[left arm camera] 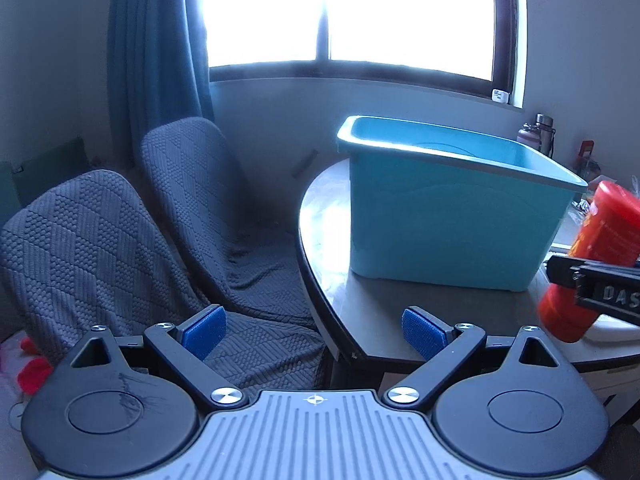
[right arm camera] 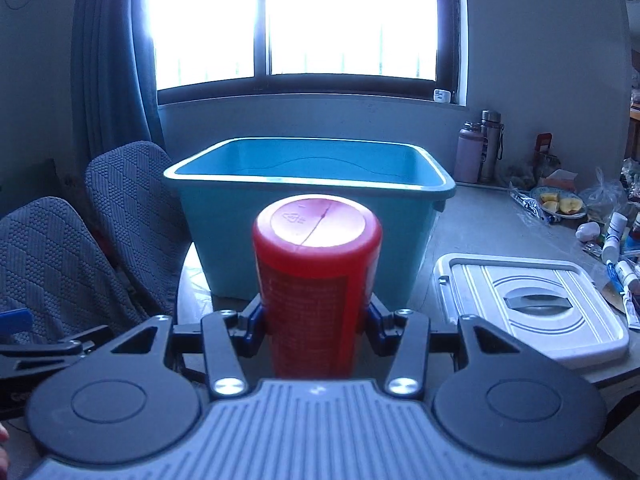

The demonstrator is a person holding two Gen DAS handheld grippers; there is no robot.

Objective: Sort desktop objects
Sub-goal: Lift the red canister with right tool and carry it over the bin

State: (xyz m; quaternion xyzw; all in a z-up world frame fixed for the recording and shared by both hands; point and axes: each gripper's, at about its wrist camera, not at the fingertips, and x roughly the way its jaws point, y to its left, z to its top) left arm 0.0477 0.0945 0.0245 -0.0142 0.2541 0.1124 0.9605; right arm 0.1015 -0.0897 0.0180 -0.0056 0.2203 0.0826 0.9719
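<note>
Straight ahead of the right tongs: teal bin on the bench, open-topped, nothing between. Right of these tongs, white lid flat on the bench; farther right, a clutter of tubes and small bottles and a plate of fruit; two flasks by the wall. Left of both tongs, two grey covered chairs. Right tongs clamped on a red canister, pads pressing both its sides, base end pointing toward the bin, short of its near wall. Left tongs spread wide, holding nothing, over the bench edge; same bin ahead and to the right, canister far right.
</note>
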